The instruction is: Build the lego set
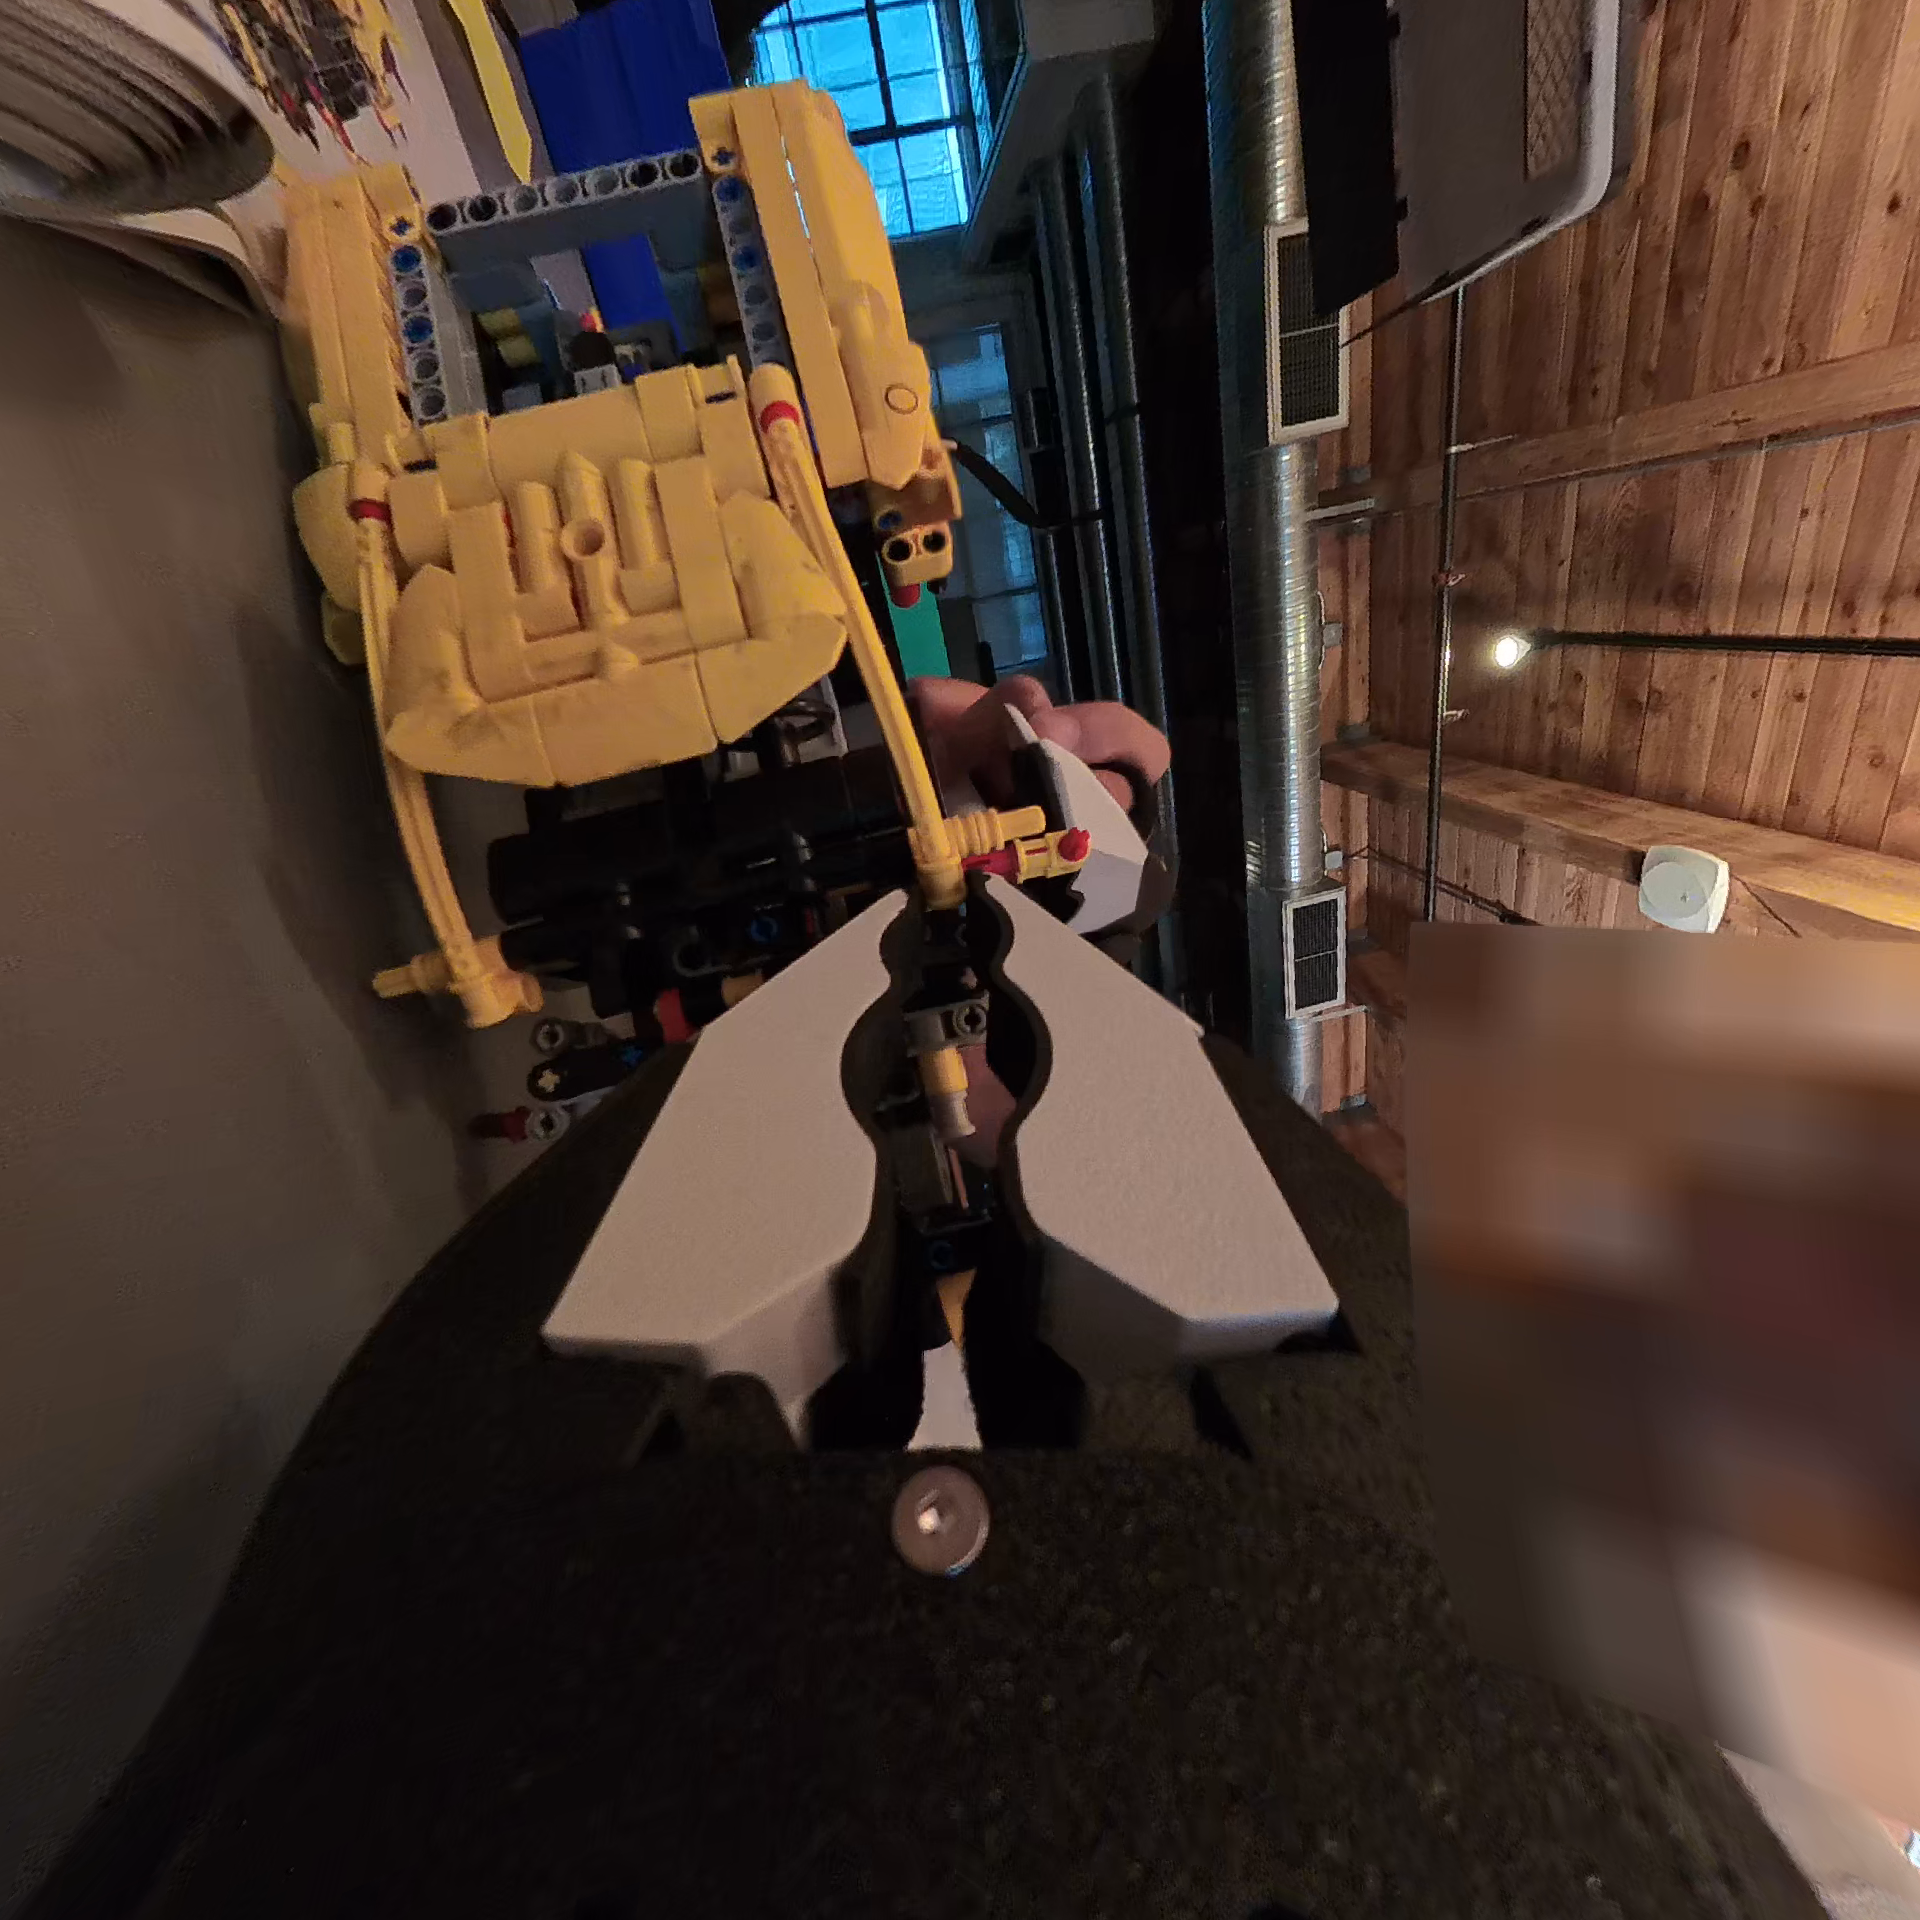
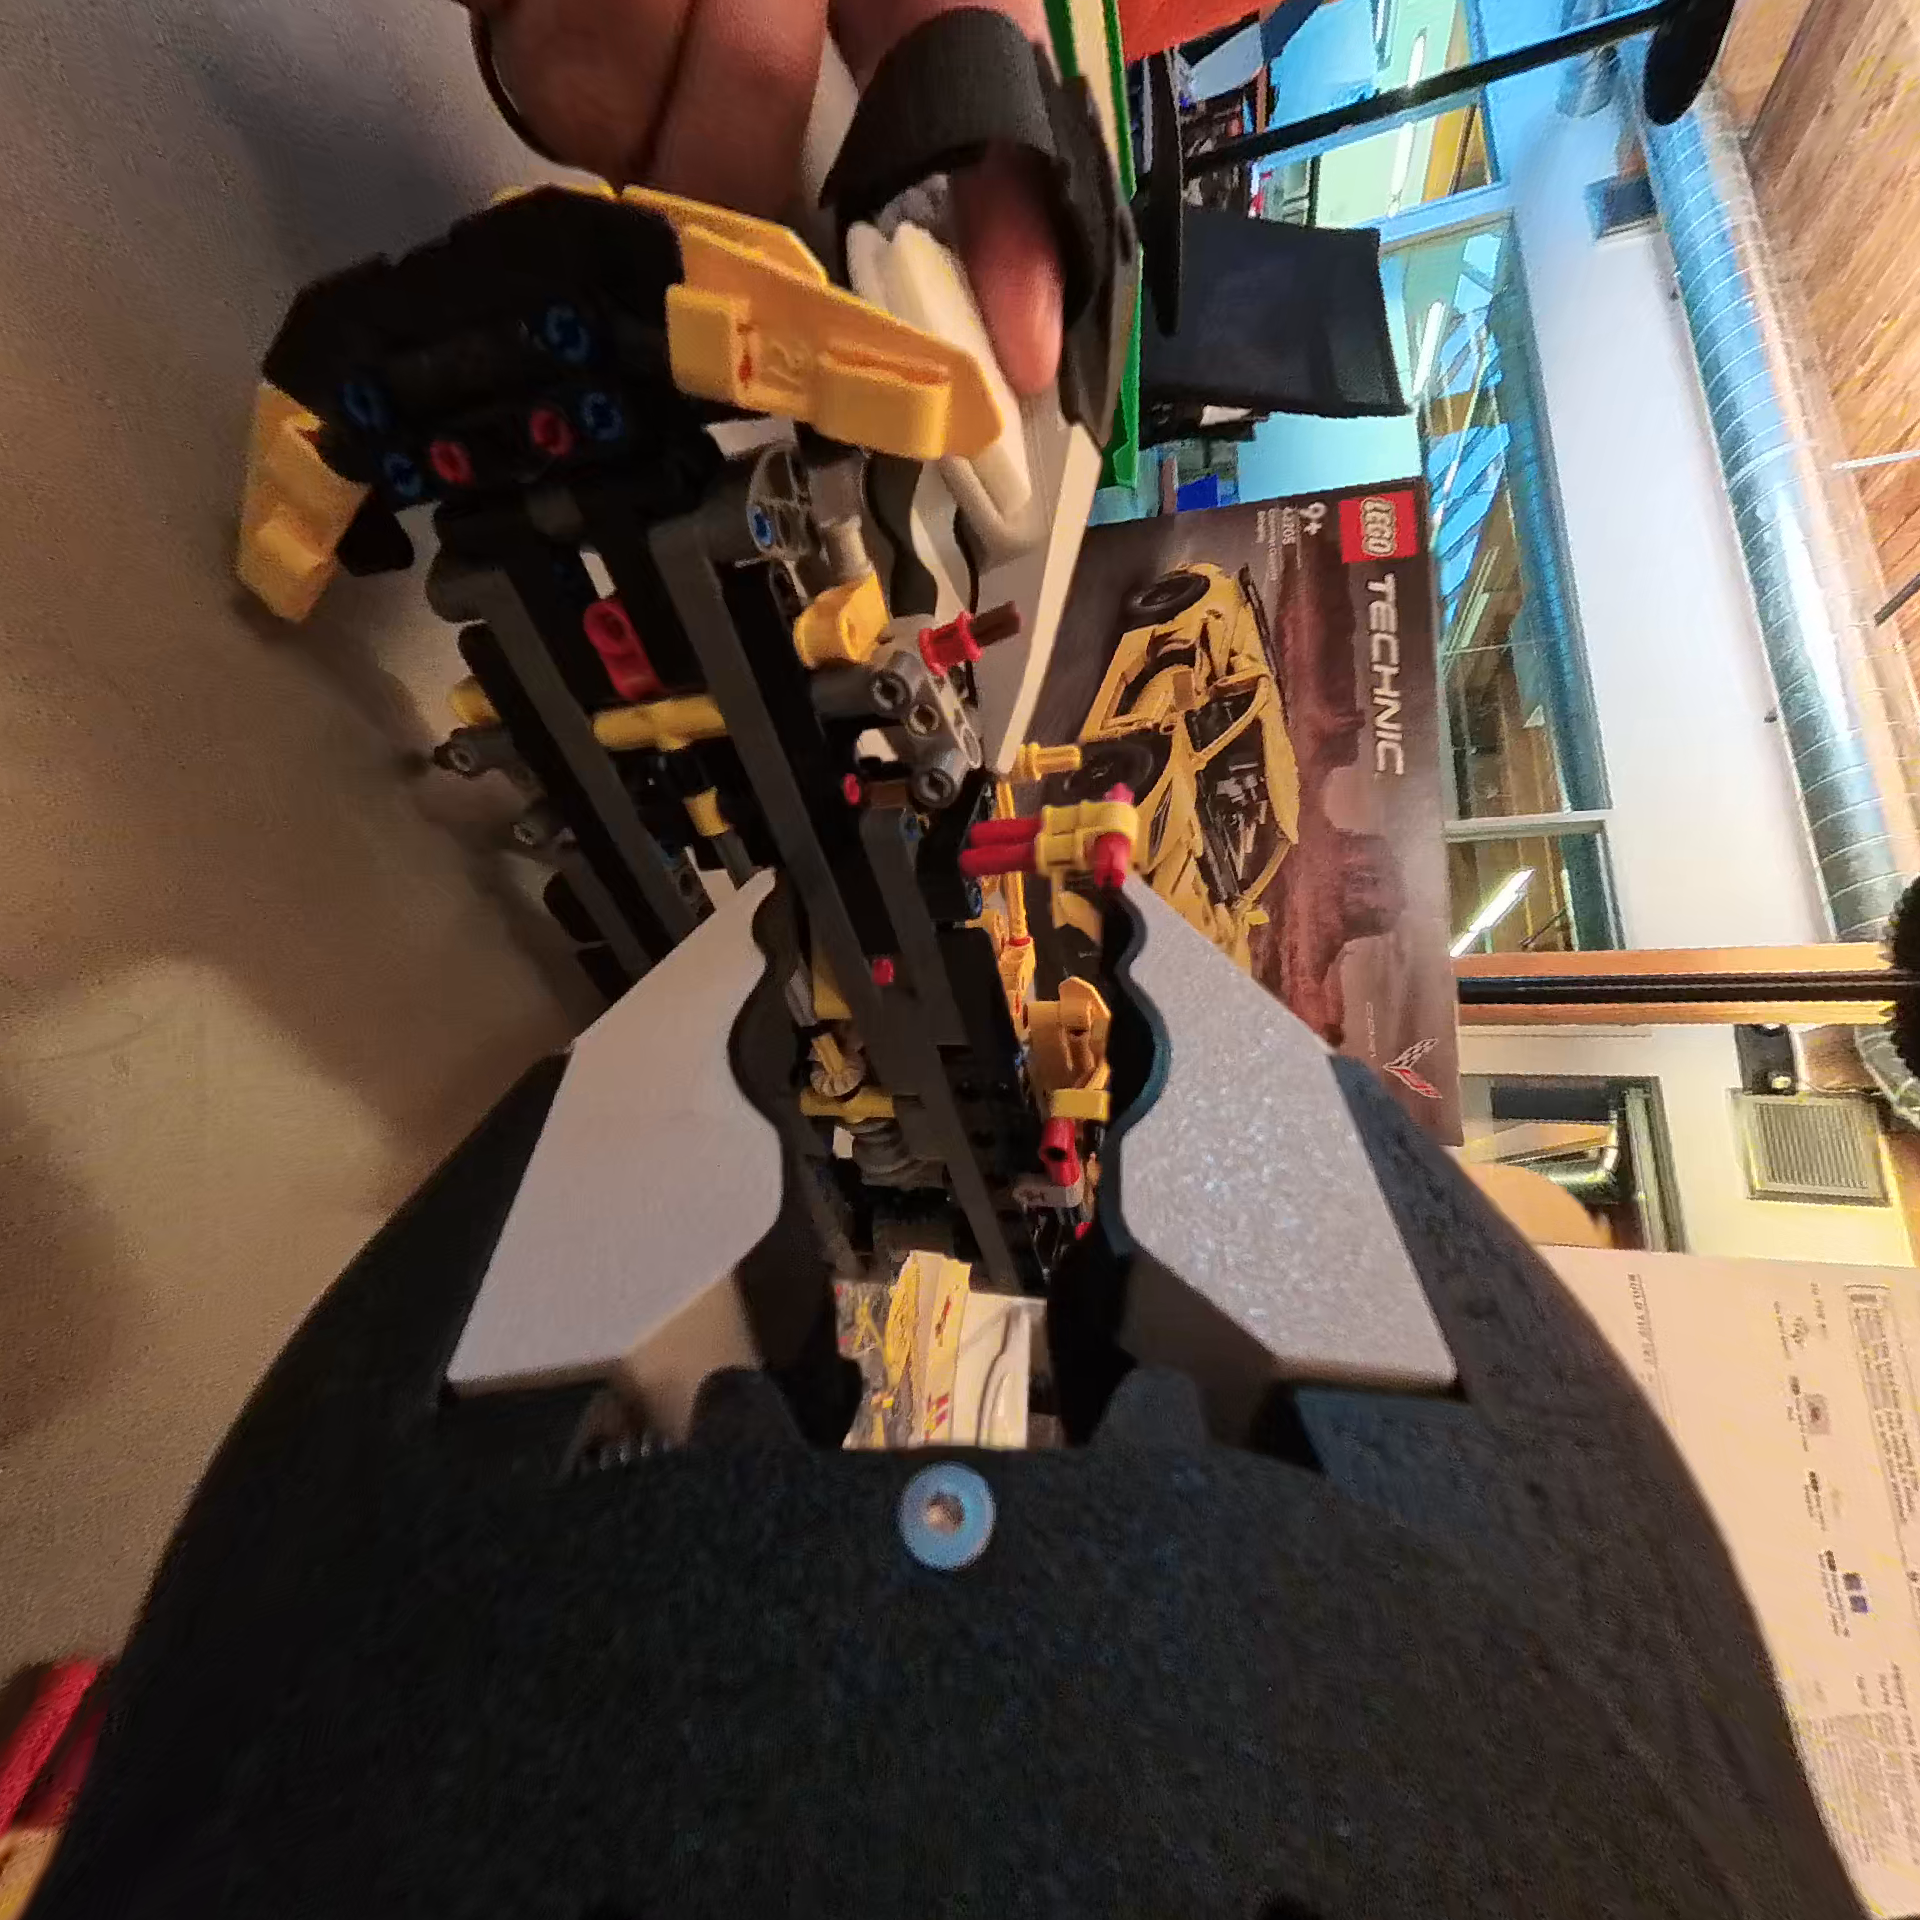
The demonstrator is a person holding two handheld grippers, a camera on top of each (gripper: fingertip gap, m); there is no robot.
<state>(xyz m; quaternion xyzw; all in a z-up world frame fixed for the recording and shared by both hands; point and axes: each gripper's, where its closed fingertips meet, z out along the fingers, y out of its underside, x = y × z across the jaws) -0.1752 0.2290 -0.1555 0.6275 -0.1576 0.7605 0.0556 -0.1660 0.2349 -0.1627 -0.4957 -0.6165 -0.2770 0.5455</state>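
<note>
The left tongs (image 1: 940, 914) are lying nearest the lens in the left wrist view, pressed nearly together and pinching a narrow strip of the car model (image 1: 582, 582), black and grey beams with a yellow pin caught between the wavy pads; the model is being held up off the bench (image 1: 135, 831), tipped on its side, so the grip is most likely serving to steady it while the other tool works; the right tongs (image 2: 940, 894) are standing spread, straddling the black chassis beams (image 2: 748, 748) without visibly clamping them, and their right tip is sitting just beside a small yellow-and-red connector (image 2: 1081, 836), which, in my judgement, is the piece being pushed or aligned.

The left wrist view is showing what the right cannot: the yellow bodywork with its ribbed panel, the grey beam with round holes across the top, and two thin yellow hoses running down to the connector (image 1: 1013, 842); beyond it, a hand (image 1: 1039, 727) is gripping the other tool. The right wrist view is giving the underside instead, with red and blue pins, a small gear and spring low between the fingers, a yellow fender panel (image 2: 831, 343), the set's box (image 2: 1247, 790) standing behind, and printed sheets (image 2: 1714, 1455) lying on the bench; a hand (image 2: 727, 94) holding the left tool is crowding the top.
</note>
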